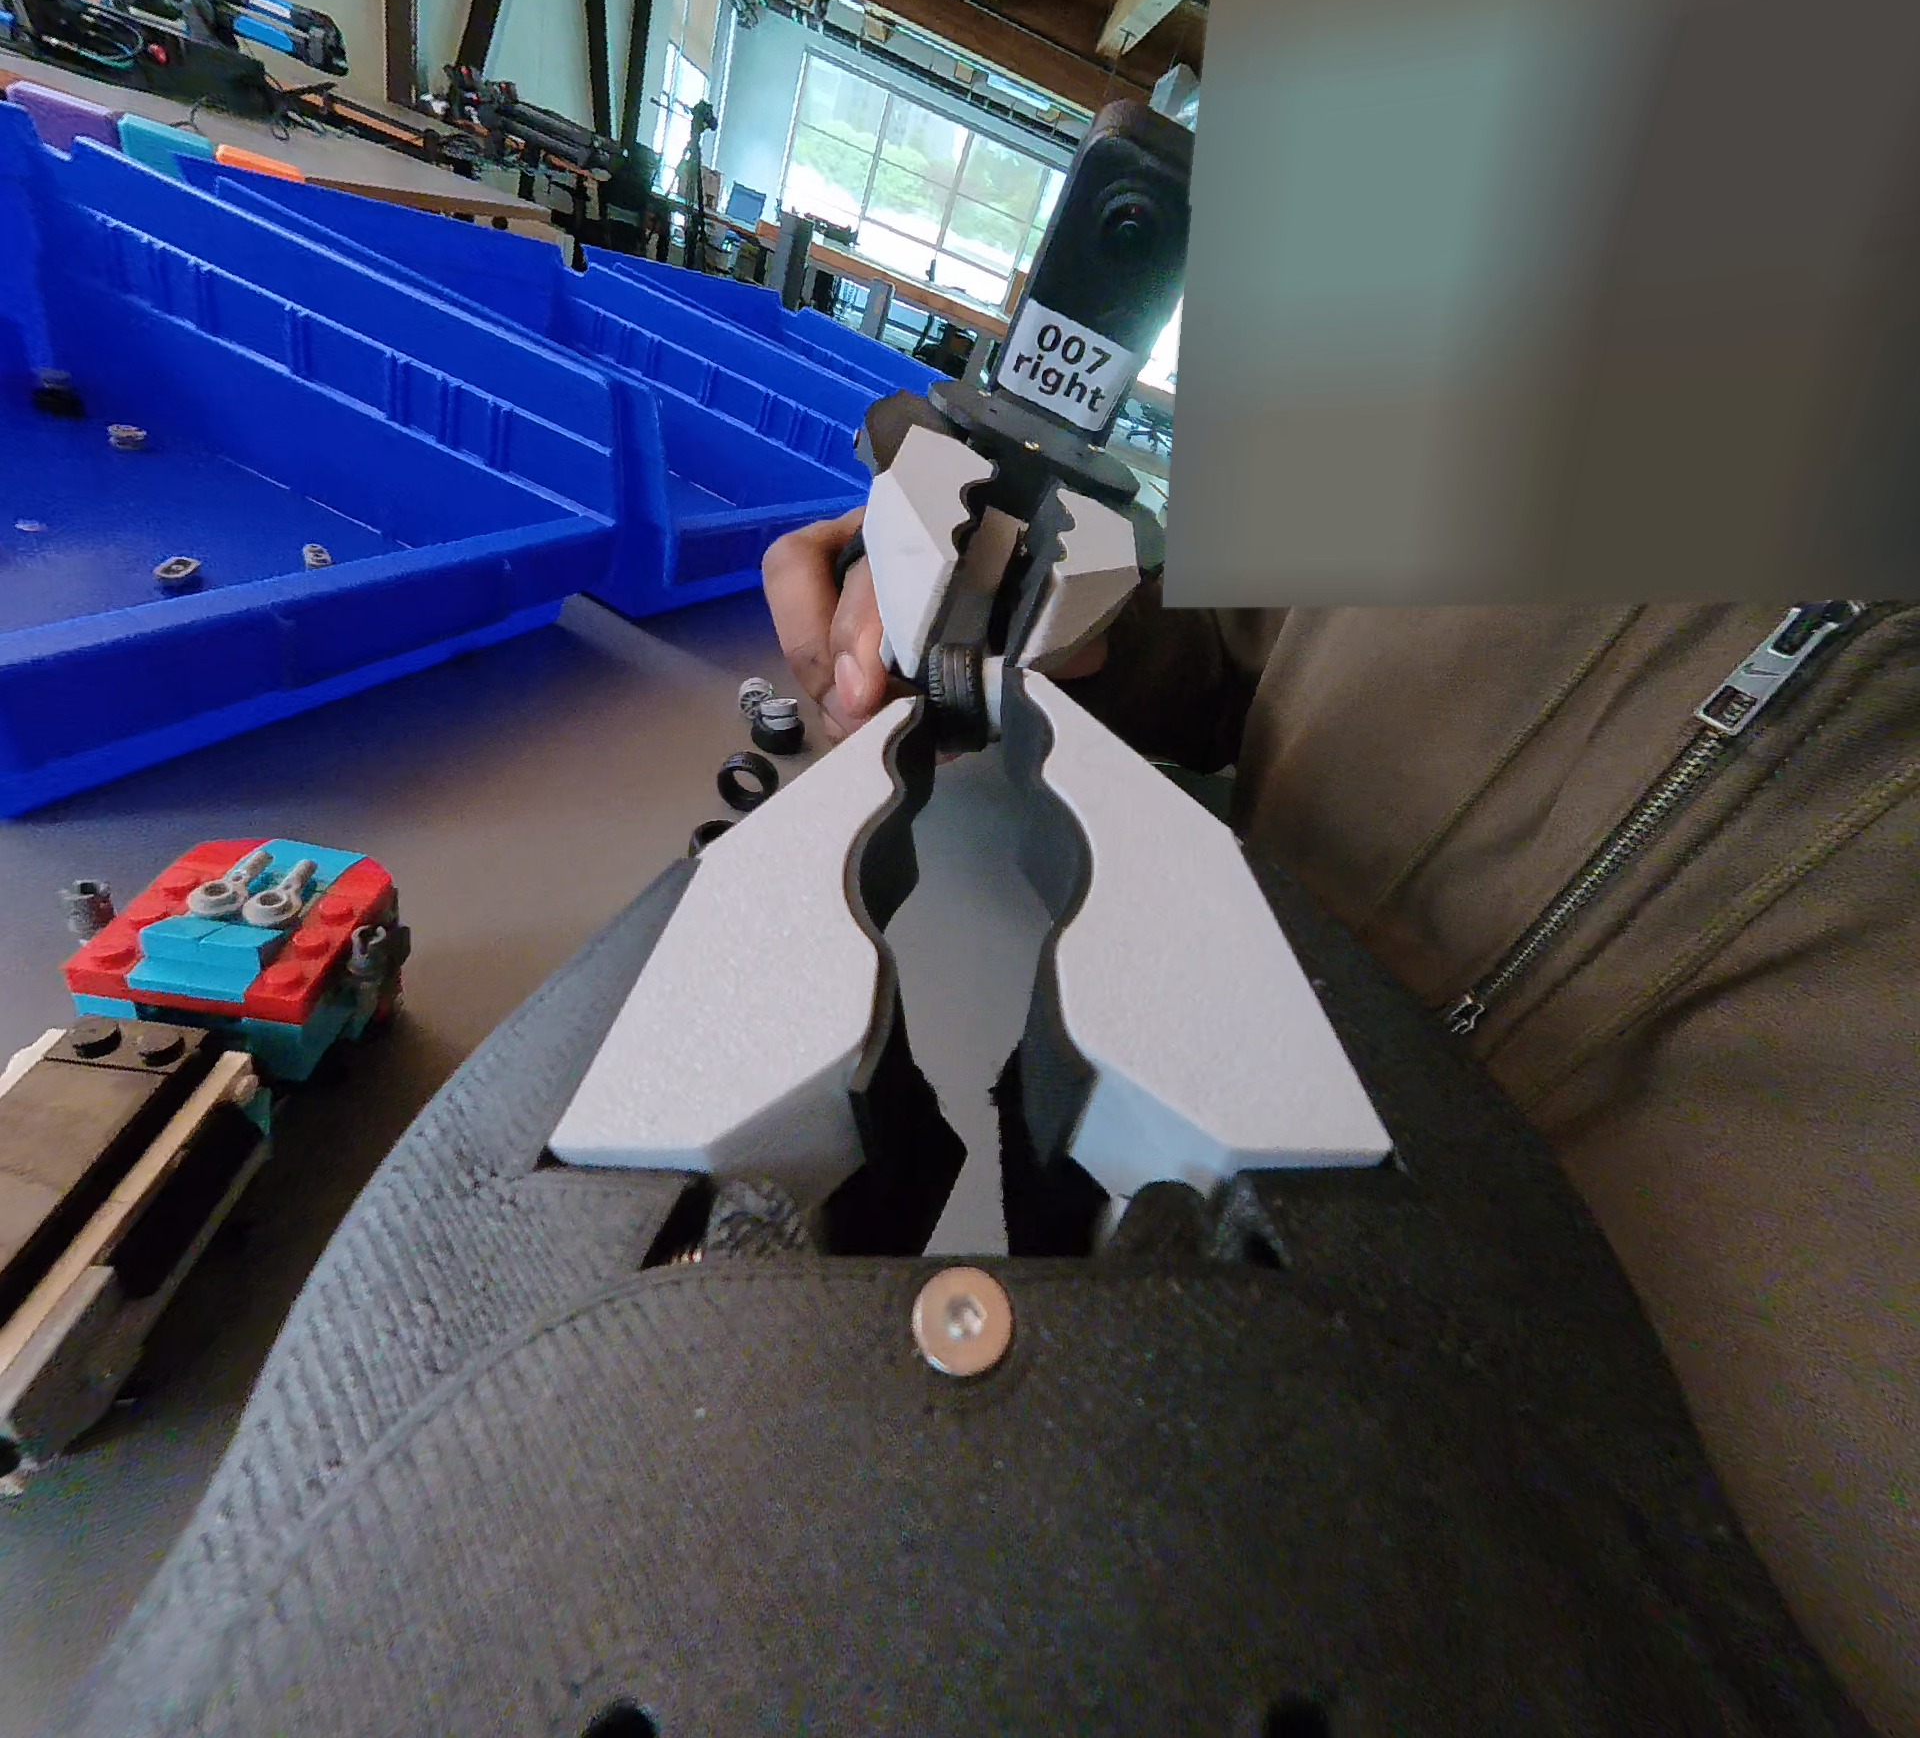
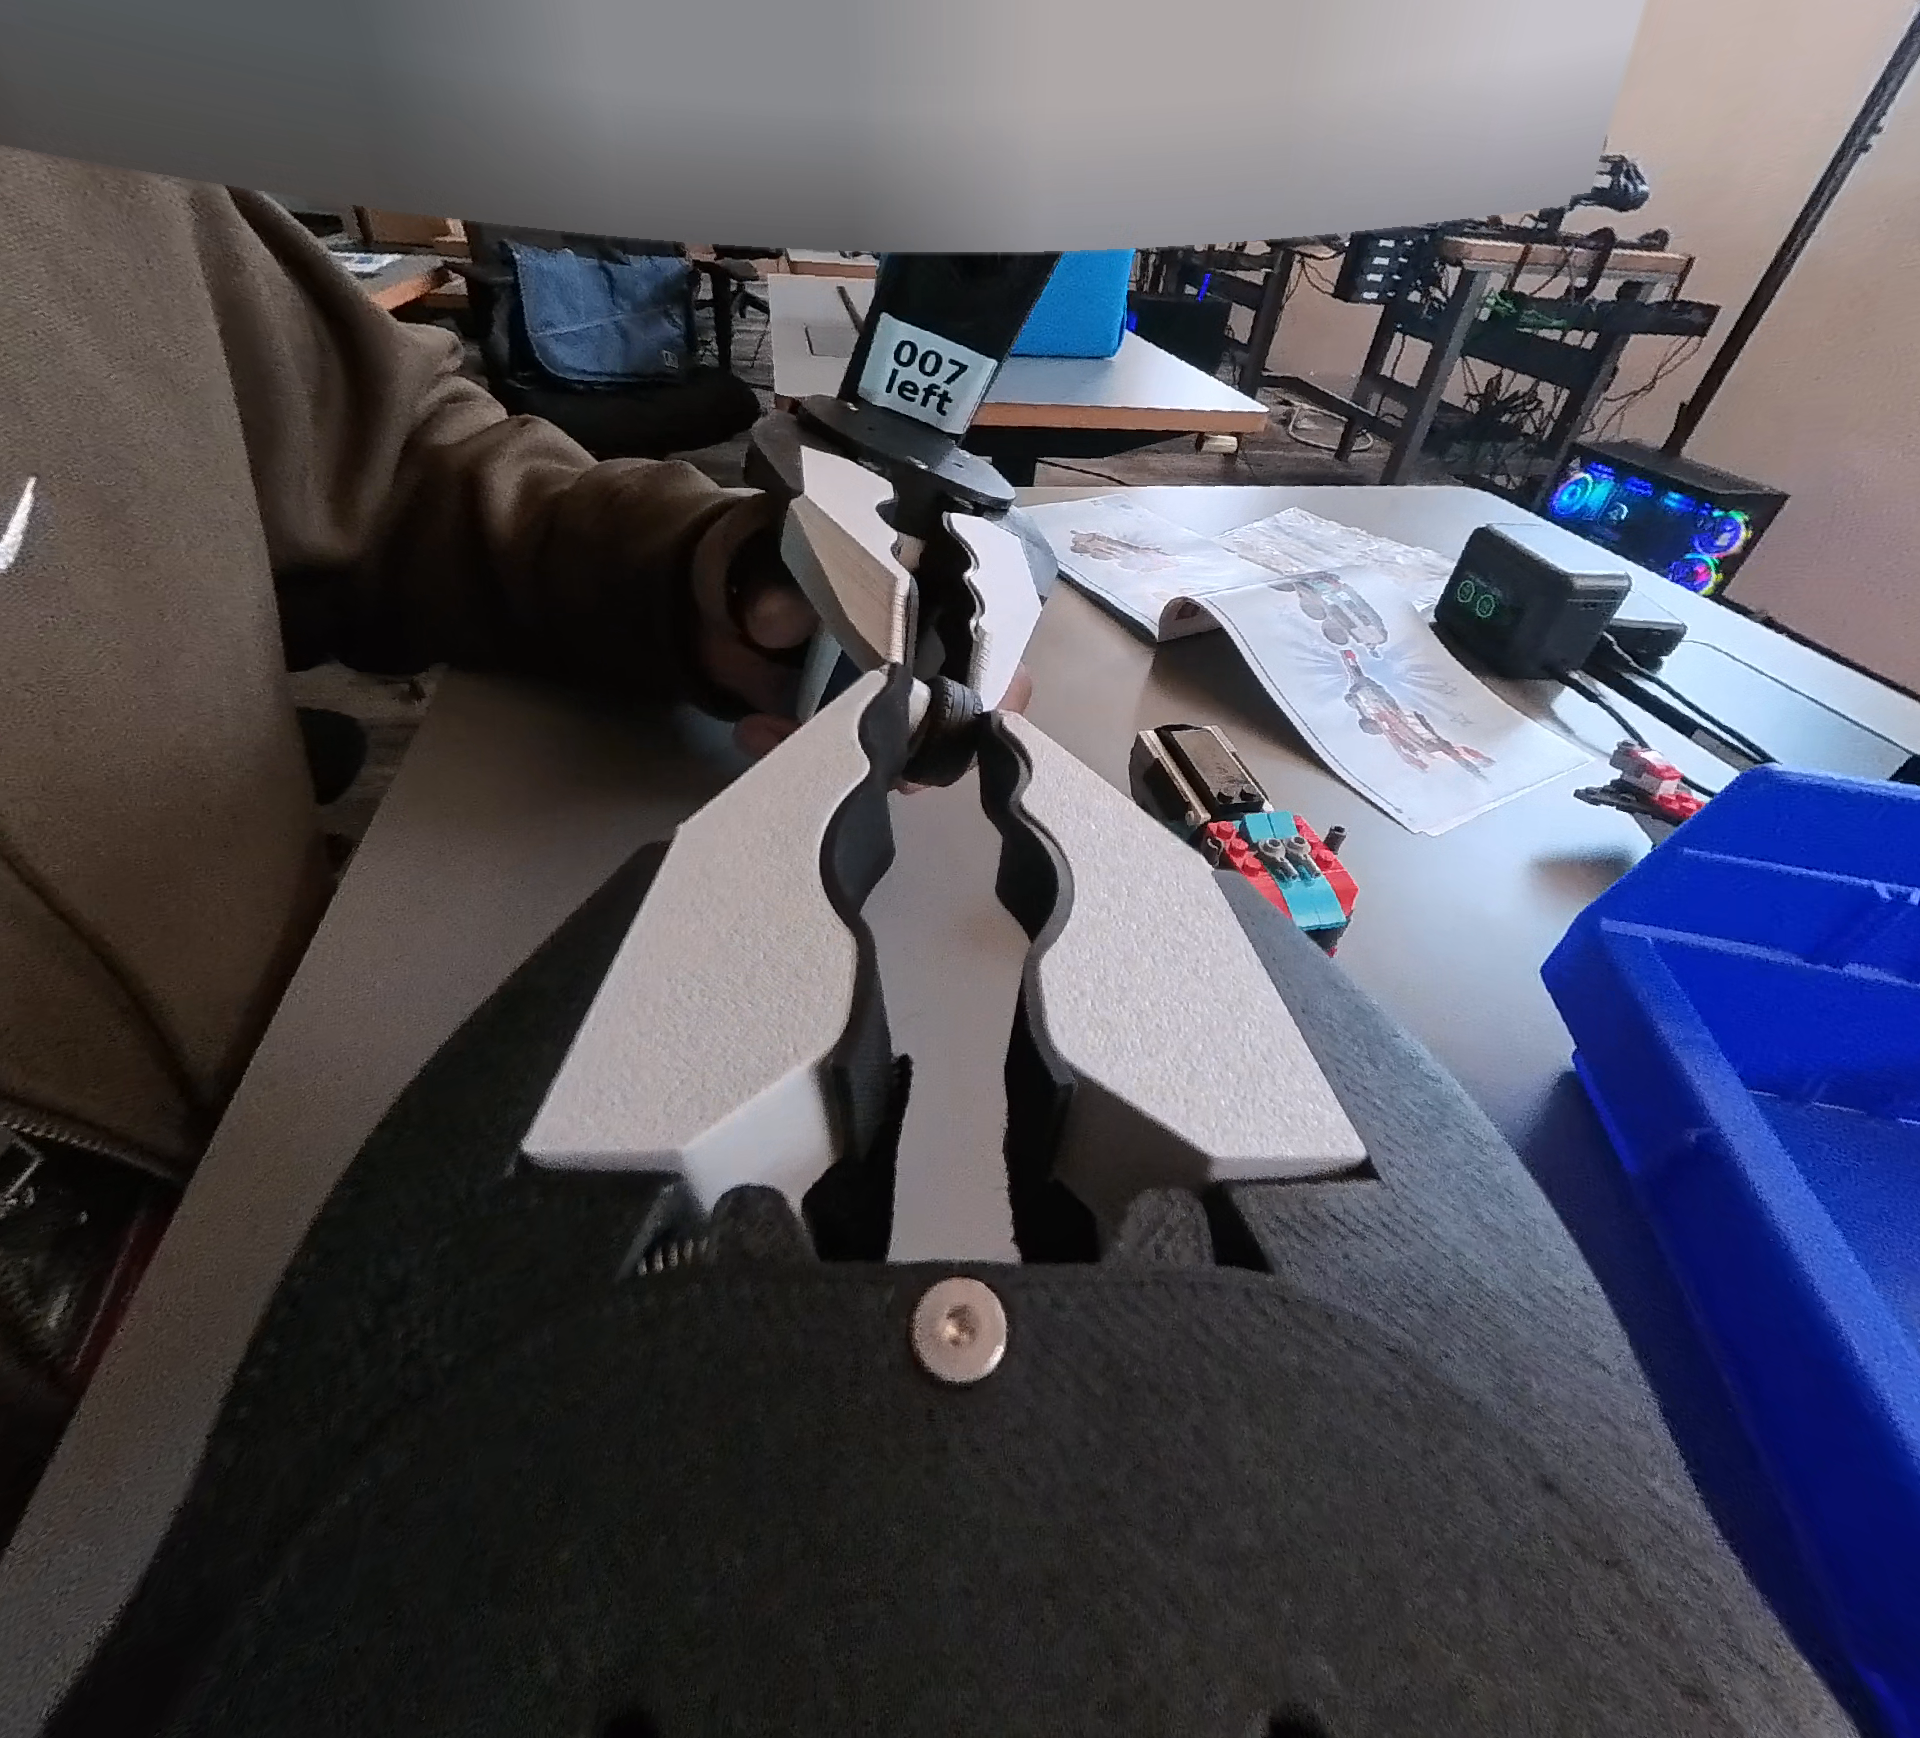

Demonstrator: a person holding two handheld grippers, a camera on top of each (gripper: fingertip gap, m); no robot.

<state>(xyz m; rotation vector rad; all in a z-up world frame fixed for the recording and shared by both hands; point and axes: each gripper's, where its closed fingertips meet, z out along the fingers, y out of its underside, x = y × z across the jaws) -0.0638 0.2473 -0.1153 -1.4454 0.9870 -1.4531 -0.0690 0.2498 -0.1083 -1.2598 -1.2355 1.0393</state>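
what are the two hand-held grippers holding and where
Both fingertips pinch one small toy wheel: the left hand-held gripper and the right hand-held gripper grip opposite ends, black tyre between.

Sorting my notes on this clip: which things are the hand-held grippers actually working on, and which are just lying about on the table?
In use: left hand-held gripper and right hand-held gripper, both closed tip to tip on one small black-tyred wheel.
Lying about: loose tyres, brick car, blue bins, open booklet, black box.
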